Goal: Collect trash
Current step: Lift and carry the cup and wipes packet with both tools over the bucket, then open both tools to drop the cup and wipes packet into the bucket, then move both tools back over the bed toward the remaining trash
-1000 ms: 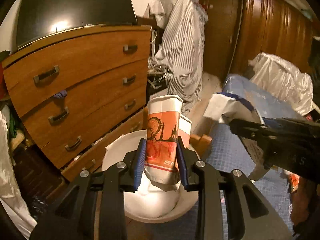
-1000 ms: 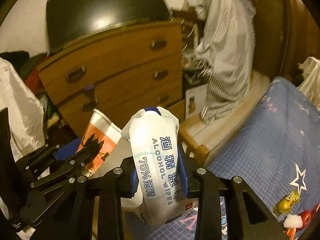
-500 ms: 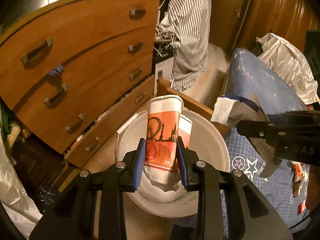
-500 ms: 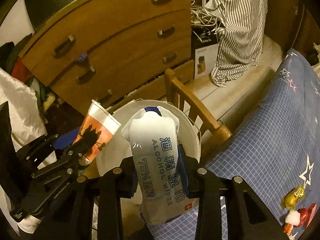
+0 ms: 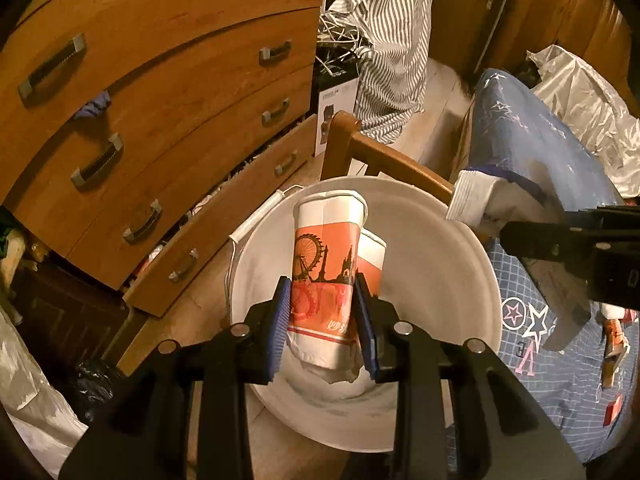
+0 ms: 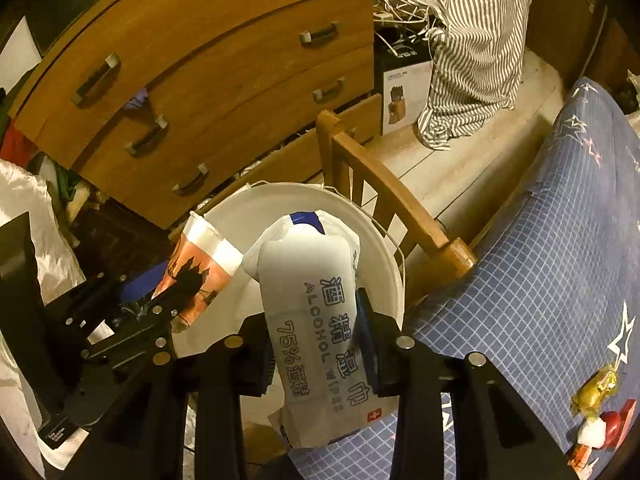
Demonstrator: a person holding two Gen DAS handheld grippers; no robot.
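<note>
The round white plastic bucket (image 5: 448, 280) now fills more of both views than a second ago. Left gripper (image 5: 322, 318) fingers pinch the crushed orange-and-white paper cups (image 5: 326, 264) above it; right gripper (image 6: 316, 336) fingers pinch the white alcohol-wipes packet (image 6: 308, 280). A brown wooden chair back (image 6: 384, 196) stands just beside.

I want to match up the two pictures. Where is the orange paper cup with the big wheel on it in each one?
Left wrist view: the paper cup is in the middle, clamped by the left gripper.
Right wrist view: the same cup sits at centre-left, tilted.
Shared landmark: the white bucket beneath the cup in both views.
</note>
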